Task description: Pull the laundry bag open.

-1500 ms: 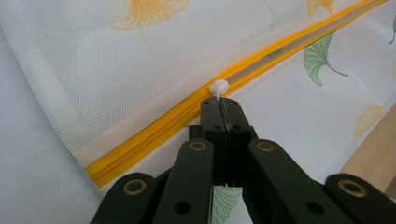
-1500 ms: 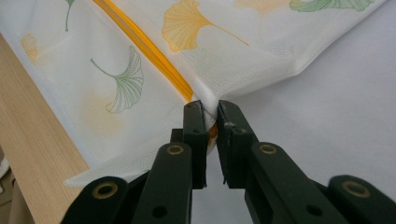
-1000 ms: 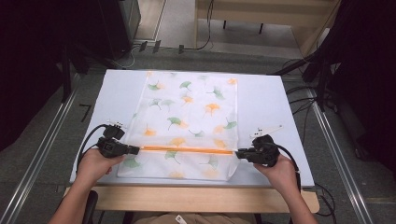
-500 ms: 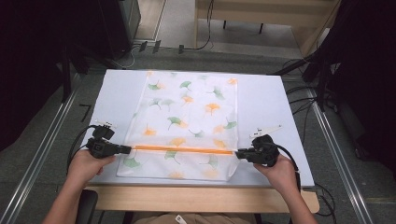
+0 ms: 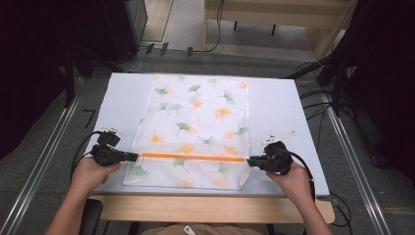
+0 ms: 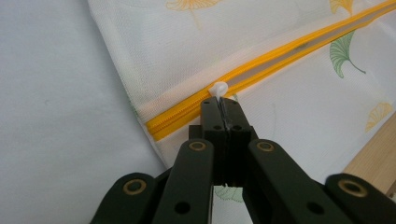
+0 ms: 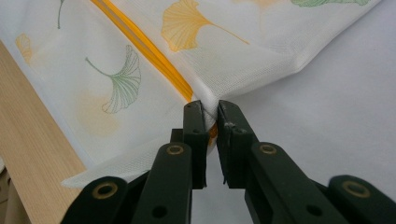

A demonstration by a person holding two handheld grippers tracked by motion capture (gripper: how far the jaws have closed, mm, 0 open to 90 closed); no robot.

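Observation:
A white mesh bag [image 5: 205, 105] printed with green and orange leaves lies flat on the white table mat [image 5: 279, 107]. An orange zipper [image 5: 191, 156] runs across its near part. My left gripper [image 5: 136, 156] sits at the zipper's left end. In the left gripper view this gripper [image 6: 219, 100] is shut on the small white zipper pull [image 6: 218, 87]; the zipper [image 6: 289, 51] looks parted beyond the pull. My right gripper [image 5: 248, 160] is at the zipper's right end. In the right gripper view it [image 7: 210, 105] pinches the bag's fabric edge [image 7: 243, 79] where the zipper [image 7: 154, 56] ends.
The mat rests on a wooden table whose near edge [image 5: 210, 208] runs just below the bag. Cables trail off both grippers. Metal rails [image 5: 49, 147] flank the table, and dark equipment with cables [image 5: 342, 83] stands at the far sides.
My left gripper slid left along the zipper line, then came back a little to the right. The right gripper and the bag's right end have kept still.

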